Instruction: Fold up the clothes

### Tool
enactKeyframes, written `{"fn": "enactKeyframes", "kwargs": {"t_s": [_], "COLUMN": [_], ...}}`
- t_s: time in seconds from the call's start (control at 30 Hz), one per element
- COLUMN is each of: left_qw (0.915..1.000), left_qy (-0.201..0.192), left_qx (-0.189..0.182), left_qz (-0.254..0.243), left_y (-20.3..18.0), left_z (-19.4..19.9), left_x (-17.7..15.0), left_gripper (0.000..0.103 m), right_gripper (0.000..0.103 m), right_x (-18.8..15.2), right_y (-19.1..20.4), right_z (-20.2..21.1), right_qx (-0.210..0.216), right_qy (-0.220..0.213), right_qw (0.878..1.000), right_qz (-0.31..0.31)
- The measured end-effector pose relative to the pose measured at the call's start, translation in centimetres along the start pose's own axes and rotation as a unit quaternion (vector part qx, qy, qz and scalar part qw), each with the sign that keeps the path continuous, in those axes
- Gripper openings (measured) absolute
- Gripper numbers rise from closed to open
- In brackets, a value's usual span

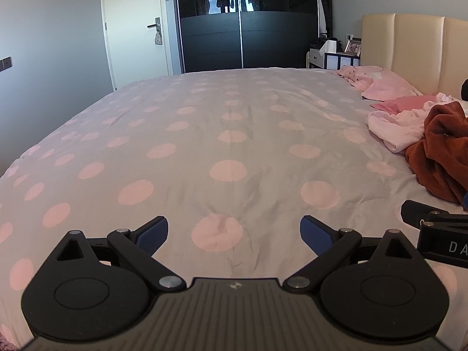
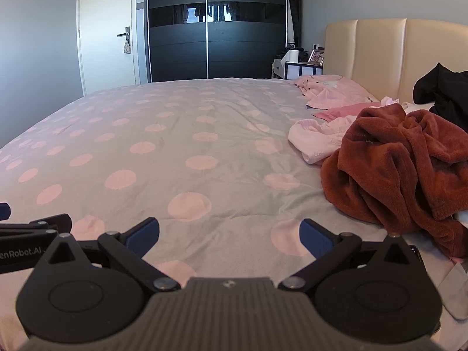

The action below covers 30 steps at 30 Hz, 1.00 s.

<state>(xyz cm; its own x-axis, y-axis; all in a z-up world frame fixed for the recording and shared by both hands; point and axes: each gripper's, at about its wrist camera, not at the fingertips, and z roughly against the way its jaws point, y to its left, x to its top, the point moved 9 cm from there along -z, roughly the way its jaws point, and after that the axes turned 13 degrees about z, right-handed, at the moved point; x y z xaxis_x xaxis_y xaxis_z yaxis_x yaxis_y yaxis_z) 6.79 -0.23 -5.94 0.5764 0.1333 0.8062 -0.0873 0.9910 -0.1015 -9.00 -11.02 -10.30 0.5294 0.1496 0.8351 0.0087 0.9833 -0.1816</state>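
Both grippers hover low over the polka-dot bed, holding nothing.

Left gripper [image 1: 234, 231] and right gripper [image 2: 229, 234] have fingers spread wide; the rust-brown fleece garment [image 2: 403, 163] lies crumpled at right, touching a pale pink garment [image 2: 316, 137] beyond it.
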Motion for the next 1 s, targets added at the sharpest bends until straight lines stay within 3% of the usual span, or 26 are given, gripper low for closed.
{"fn": "enactKeyframes", "kwargs": {"t_s": [0.67,0.87,1.0], "left_qw": [0.9997,0.9992,0.9991], "left_qy": [0.021,0.037,0.041], "left_qx": [0.008,0.001,-0.005], "left_qz": [0.011,0.015,0.013], "left_y": [0.6,-0.1,-0.9], "left_z": [-1.1,-2.2,-3.3], "left_x": [-0.5,0.6,1.7], "left_gripper": [0.099,0.099,0.099], "right_gripper": [0.103,0.101,0.097], "right_x": [-0.6,0.0,0.6], "right_y": [-0.7,-5.3,-10.0], "right_z": [-0.8,-1.8,-2.8], "right_qx": [0.011,-0.006,-0.033], "right_qy": [0.010,0.025,0.033], "right_qw": [1.000,1.000,0.998], "right_qz": [0.018,-0.003,0.029]}}
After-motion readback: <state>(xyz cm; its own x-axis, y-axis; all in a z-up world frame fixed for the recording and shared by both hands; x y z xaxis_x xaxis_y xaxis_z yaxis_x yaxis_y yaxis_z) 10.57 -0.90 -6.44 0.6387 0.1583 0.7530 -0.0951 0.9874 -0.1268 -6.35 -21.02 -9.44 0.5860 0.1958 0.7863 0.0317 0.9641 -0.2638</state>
